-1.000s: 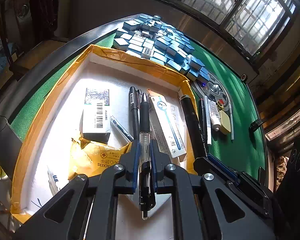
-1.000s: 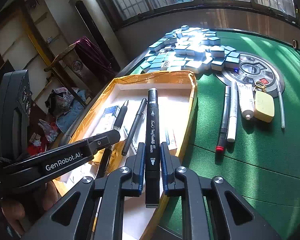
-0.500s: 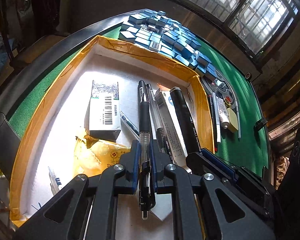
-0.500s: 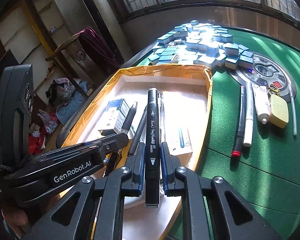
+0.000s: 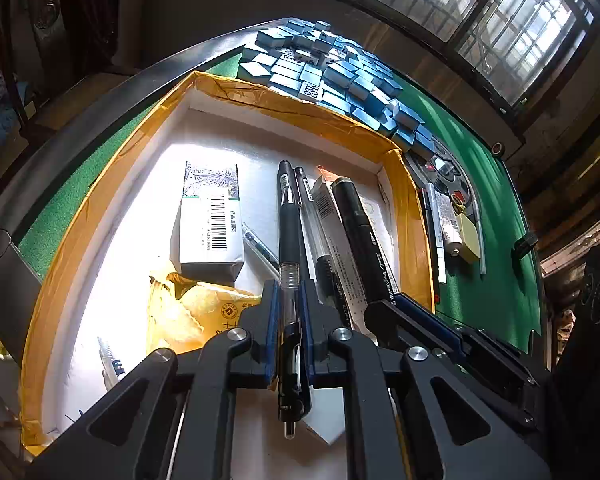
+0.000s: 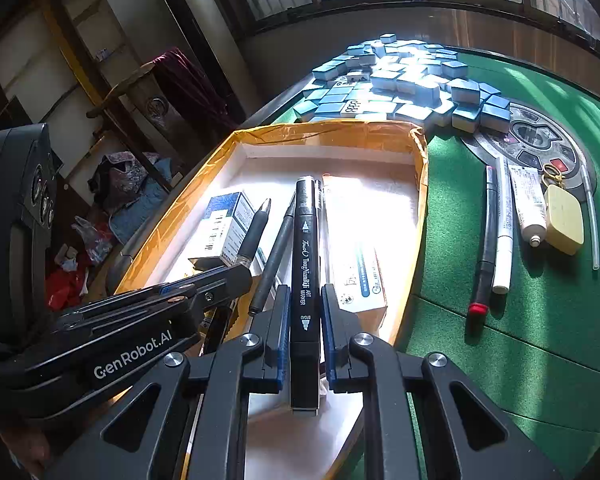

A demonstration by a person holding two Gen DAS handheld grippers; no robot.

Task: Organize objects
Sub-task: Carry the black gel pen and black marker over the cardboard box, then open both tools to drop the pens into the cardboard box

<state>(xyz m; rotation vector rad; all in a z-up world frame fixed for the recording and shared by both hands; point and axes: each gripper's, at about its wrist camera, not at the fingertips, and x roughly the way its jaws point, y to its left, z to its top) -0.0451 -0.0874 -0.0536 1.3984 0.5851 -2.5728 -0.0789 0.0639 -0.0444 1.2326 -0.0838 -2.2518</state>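
Two claws over an open box on the table

The left claw holds a pen that runs forward over the box; left of it a small carton lies in the box, with a crinkled packet nearer the claw. Just right of the pen lies a second pen, then a long flat carton, then the marker gripped by the right claw. Beyond the box's far wall sits a heap of tiles. Right of the right claw, outside the box, two markers, a tube and a small case lie side by side on the table.
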